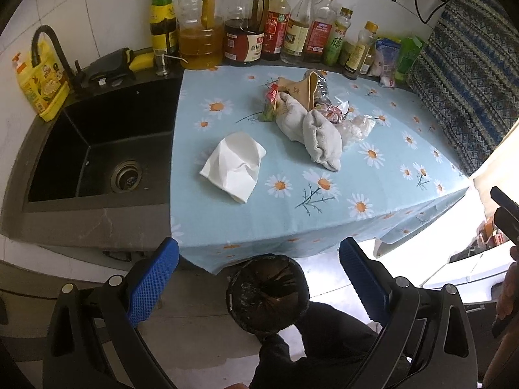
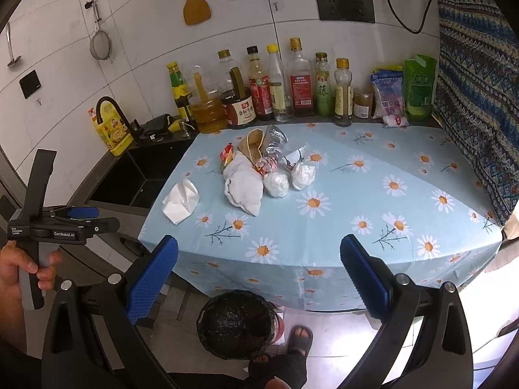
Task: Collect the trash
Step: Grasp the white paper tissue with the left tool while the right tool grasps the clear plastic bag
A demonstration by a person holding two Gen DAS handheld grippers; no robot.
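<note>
A crumpled white tissue point(image 1: 233, 165) point(image 2: 180, 200) lies on the daisy tablecloth point(image 1: 324, 220) near the sink side. Behind it is a pile: grey-white socks point(image 1: 311, 129) point(image 2: 243, 184), a brown paper wrapper point(image 1: 300, 89) point(image 2: 251, 146), a red snack packet point(image 1: 272, 92) point(image 2: 226, 154), clear plastic wraps point(image 1: 356, 126) and two white wads in plastic point(image 2: 288, 180). A black-lined trash bin point(image 1: 267, 295) point(image 2: 238, 324) stands on the floor below the table's front edge. My left gripper point(image 1: 259, 278) is open and empty above the bin. My right gripper point(image 2: 259, 275) is open and empty in front of the table.
A black sink point(image 1: 97, 149) with a tap lies left of the table. Sauce and oil bottles point(image 1: 253, 26) point(image 2: 259, 90) line the back wall, with bags point(image 2: 418, 87) at the right. A patterned cloth point(image 2: 476, 97) hangs on the right. The person's sandalled foot point(image 2: 300, 340) is beside the bin.
</note>
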